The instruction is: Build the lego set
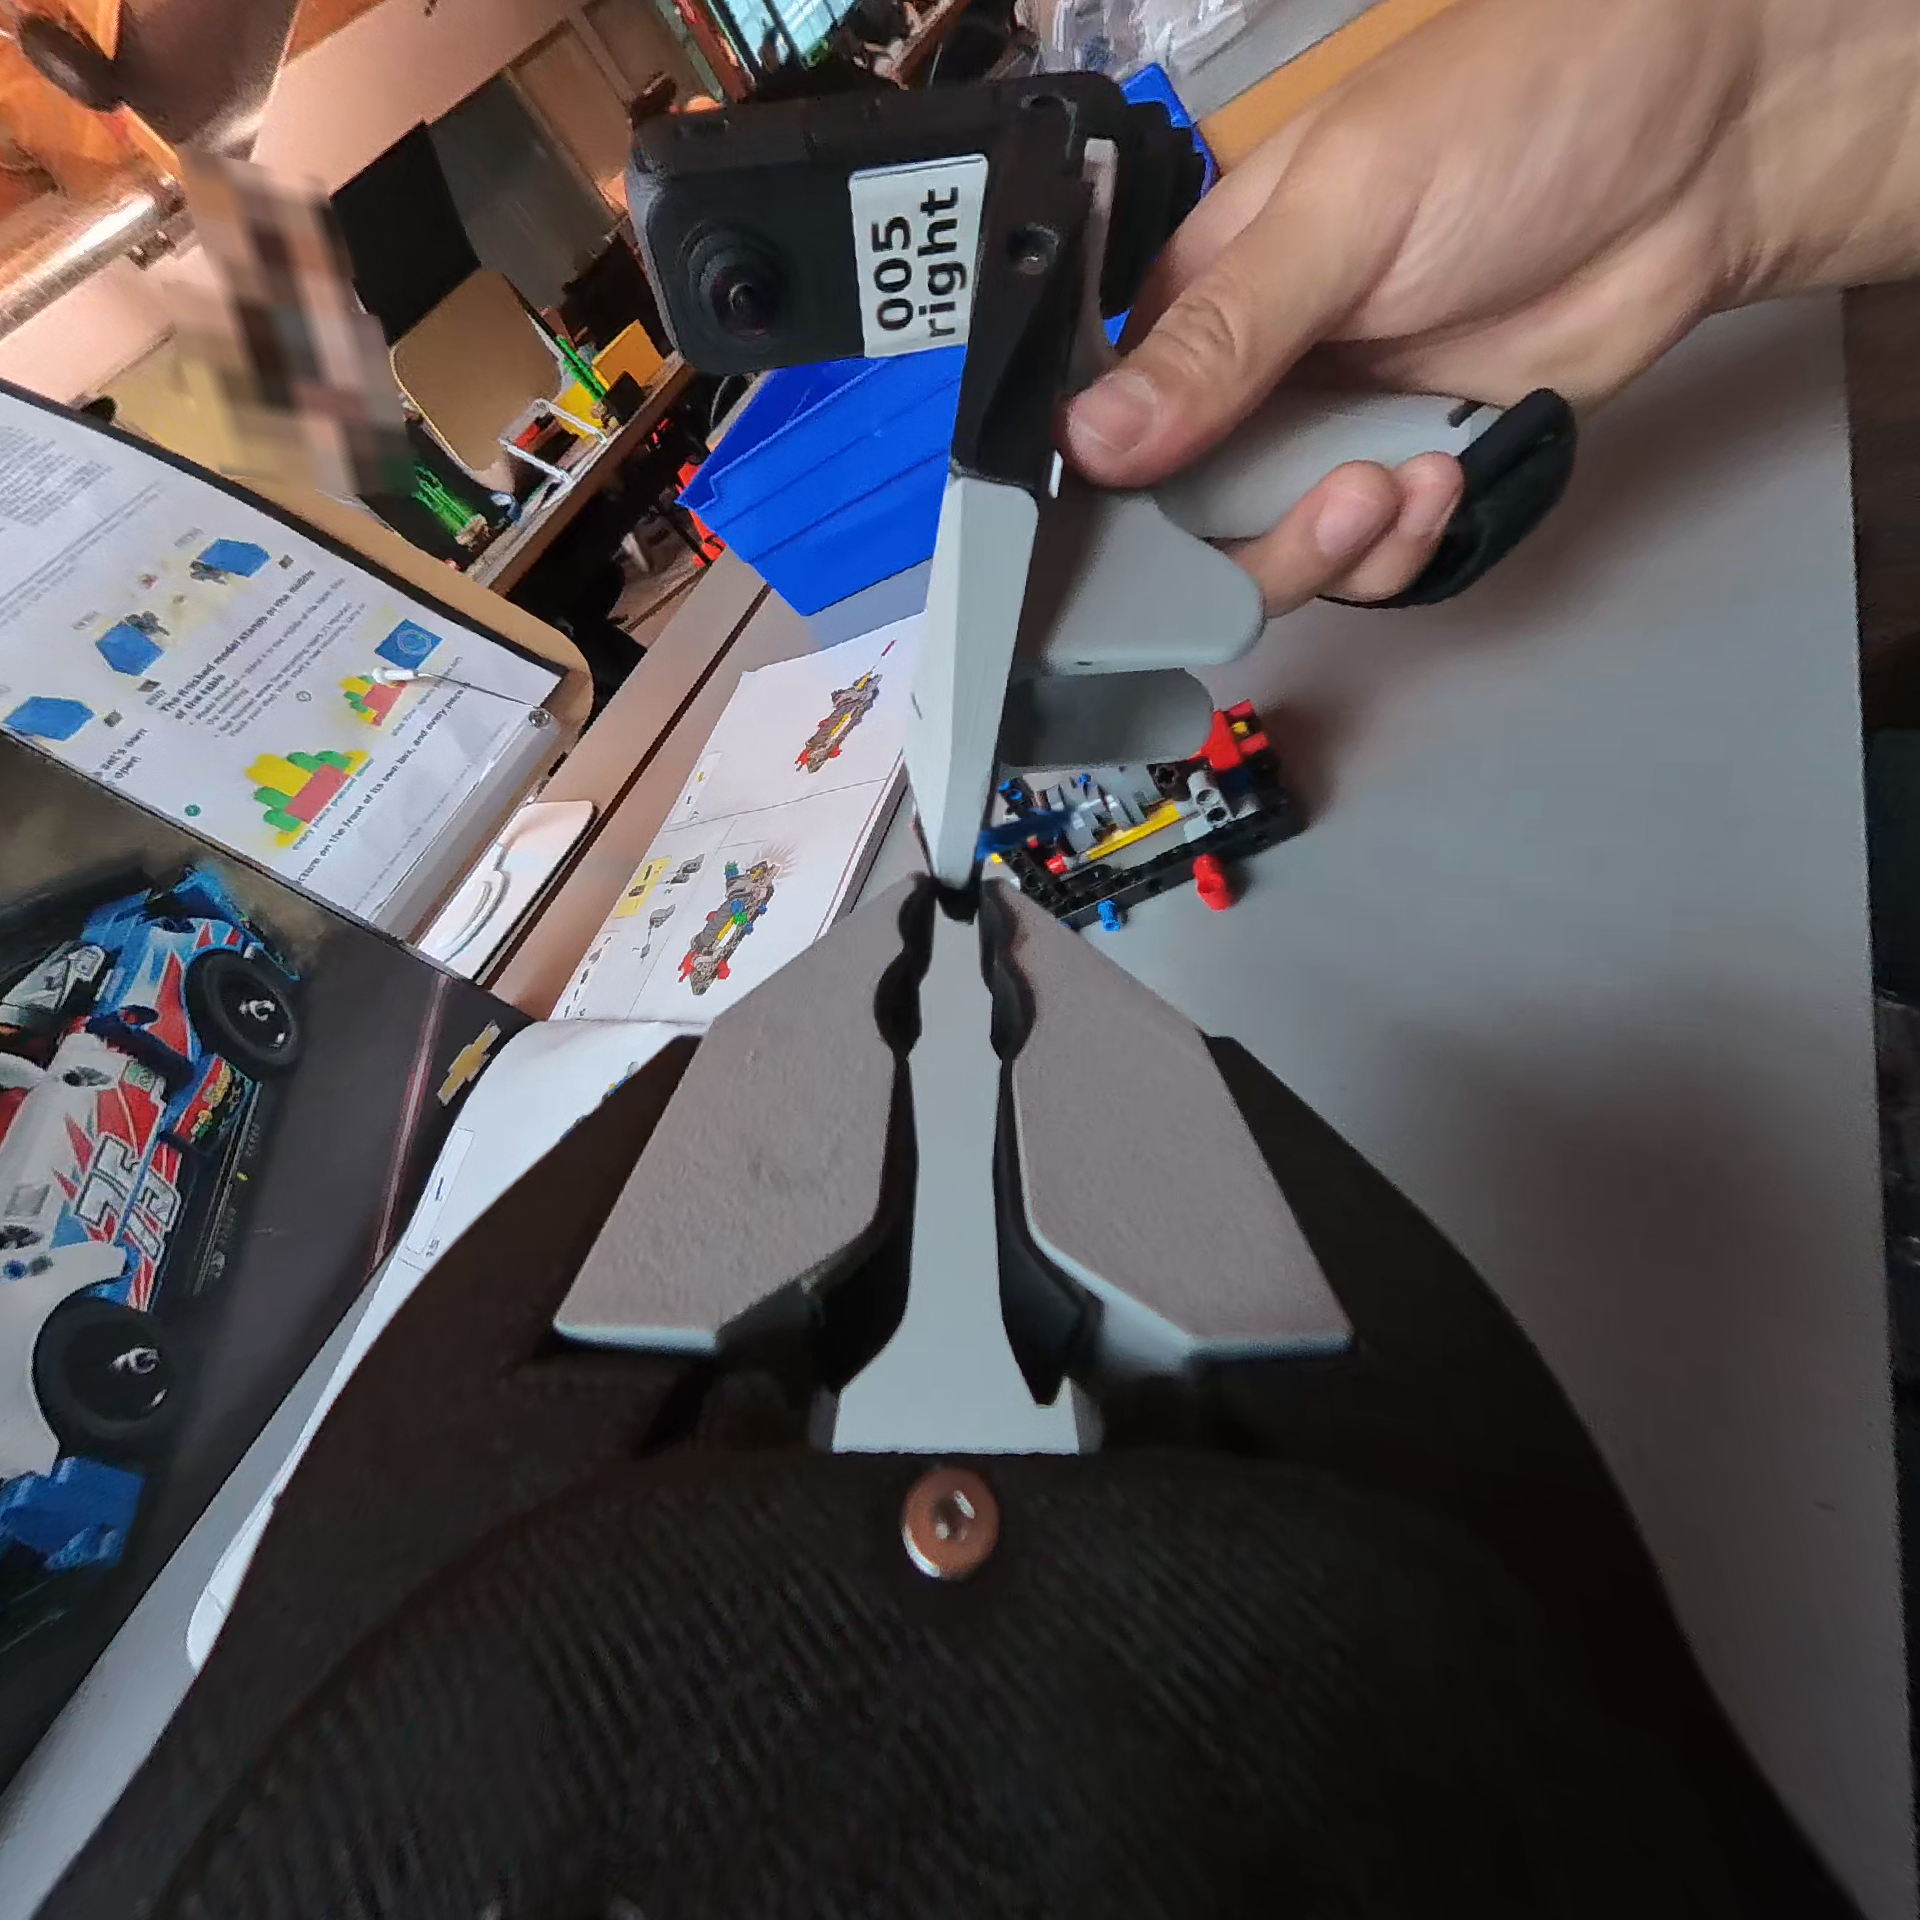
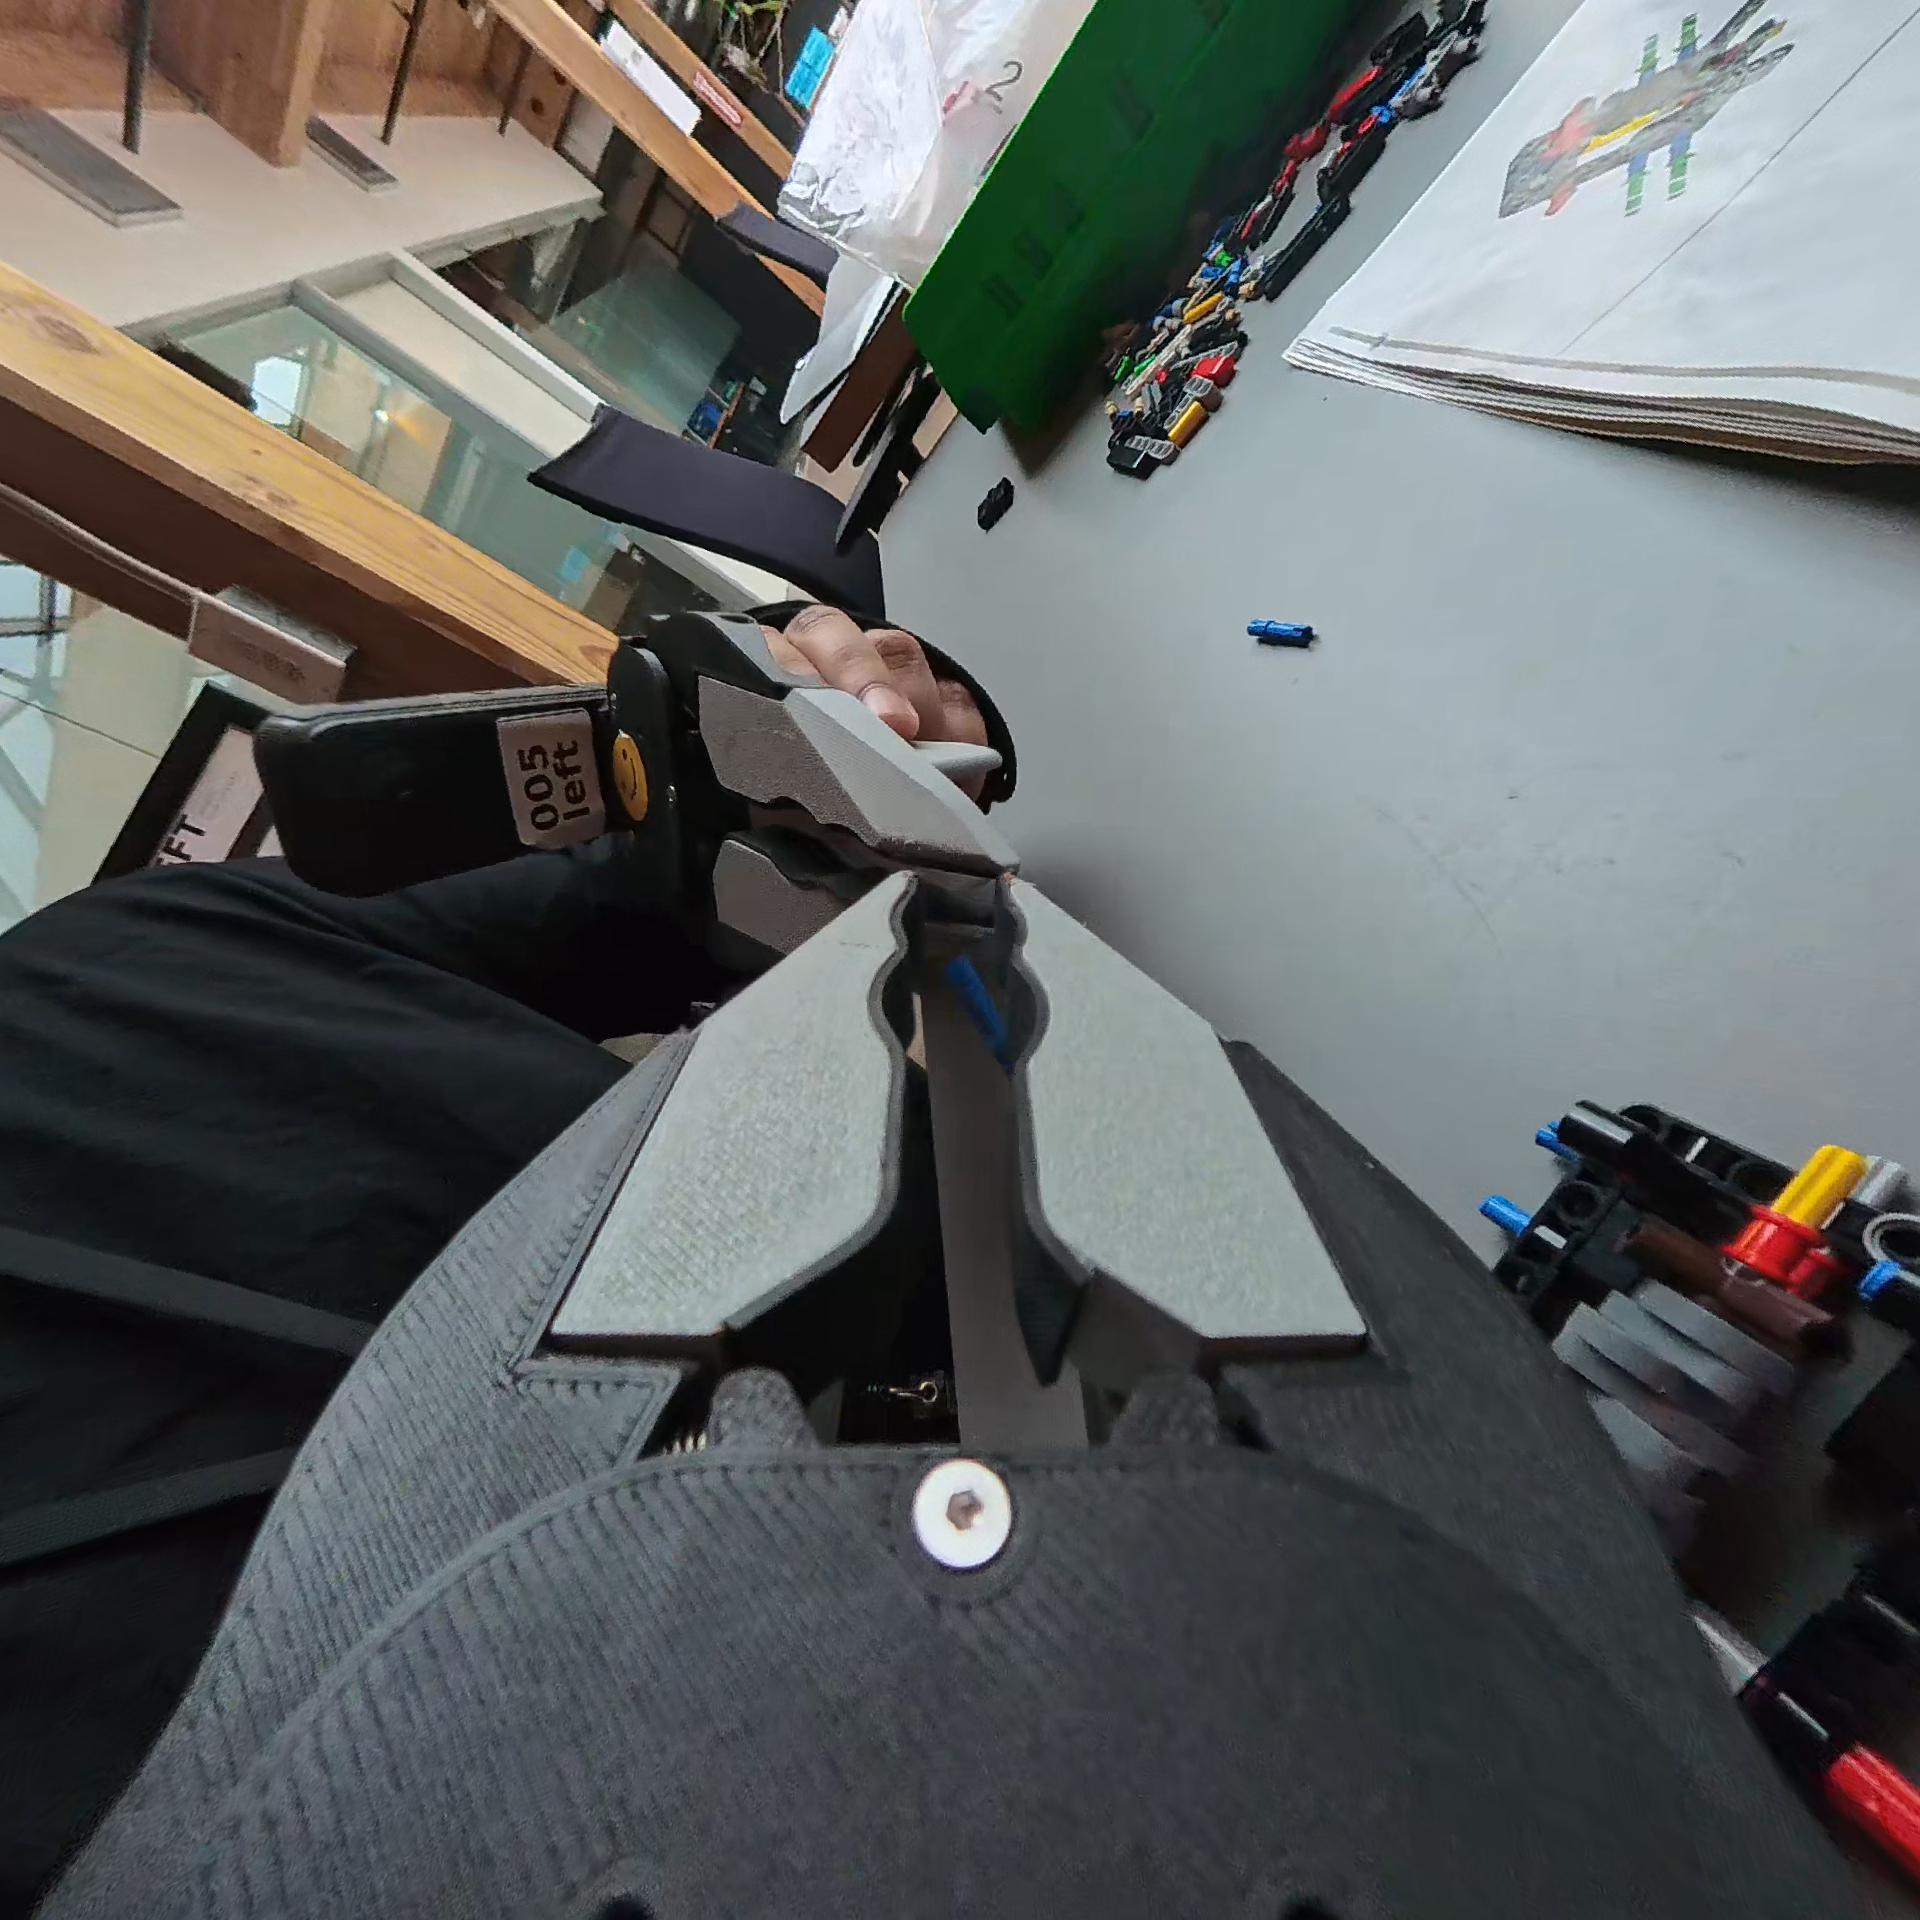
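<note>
My left gripper [image 1: 956, 906] and right gripper [image 2: 958, 899] meet tip to tip above the grey table [image 1: 1558, 935]. The right gripper is shut on a small blue pin [image 2: 979, 1006] that lies between its pads just behind the tips. In the left wrist view the right gripper [image 1: 951, 883] comes down from above and the pin [image 1: 1027, 829] sticks out sideways. The left gripper's fingers stand almost together, with something small and dark at the tips. In the right wrist view the left gripper [image 2: 997, 868] looks shut. The part-built black, grey and red Lego frame [image 1: 1153, 831] lies beyond; it also shows in the right wrist view [image 2: 1714, 1226].
An open instruction booklet [image 1: 748, 821] lies left of the frame, beside the set's box [image 1: 156, 1091] and a blue bin [image 1: 831, 468]. In the right wrist view a pile of loose pieces [image 2: 1195, 364] lies by a green bin [image 2: 1091, 187]. A loose blue pin [image 2: 1280, 631] lies alone. The tips of both grippers are at nearly the same place.
</note>
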`<state>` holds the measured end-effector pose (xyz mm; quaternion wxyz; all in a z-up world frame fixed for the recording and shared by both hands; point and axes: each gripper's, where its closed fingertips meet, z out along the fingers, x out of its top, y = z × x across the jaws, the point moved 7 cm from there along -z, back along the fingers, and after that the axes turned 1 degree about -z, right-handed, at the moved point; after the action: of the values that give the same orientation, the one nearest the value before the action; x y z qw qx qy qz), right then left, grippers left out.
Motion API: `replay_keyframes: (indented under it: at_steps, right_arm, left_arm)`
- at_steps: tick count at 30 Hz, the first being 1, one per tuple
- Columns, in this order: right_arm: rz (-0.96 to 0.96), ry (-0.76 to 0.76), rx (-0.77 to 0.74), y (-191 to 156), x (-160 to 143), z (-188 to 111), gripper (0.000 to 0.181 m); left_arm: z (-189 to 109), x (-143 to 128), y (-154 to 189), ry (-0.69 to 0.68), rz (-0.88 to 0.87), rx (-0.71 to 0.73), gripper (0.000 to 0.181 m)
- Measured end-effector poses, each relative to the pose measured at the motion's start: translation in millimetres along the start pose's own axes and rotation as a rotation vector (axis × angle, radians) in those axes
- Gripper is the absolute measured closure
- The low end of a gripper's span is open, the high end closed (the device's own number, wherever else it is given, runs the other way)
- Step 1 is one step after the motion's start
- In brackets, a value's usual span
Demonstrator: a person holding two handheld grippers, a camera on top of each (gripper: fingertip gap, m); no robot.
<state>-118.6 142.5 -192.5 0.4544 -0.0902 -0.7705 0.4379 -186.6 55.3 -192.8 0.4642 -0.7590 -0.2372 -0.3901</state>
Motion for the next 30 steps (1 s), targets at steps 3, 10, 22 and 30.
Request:
replay_keyframes:
  at_steps: [3,10,22,30]
  right_arm:
    - [-0.073,-0.014,-0.072,2.9,-1.9,0.0,0.181]
    - [-0.170,-0.028,-0.268,13.8,1.7,-6.1,0.181]
    - [-0.579,-0.212,-0.449,-32.2,-109.8,-82.4,0.159]
    - [-0.671,0.040,-0.378,-28.4,-112.3,-103.0,0.159]
  left_arm:
    - [1.4,-0.7,1.2,-0.005,-0.010,-0.008,0.176]
    - [12.5,-31.6,-7.4,-0.206,-0.091,0.015,0.172]
    - [-12.1,-34.7,37.4,-0.165,-0.199,-0.395,0.164]
    - [-8.8,-37.2,42.9,-0.205,-0.100,-0.340,0.168]
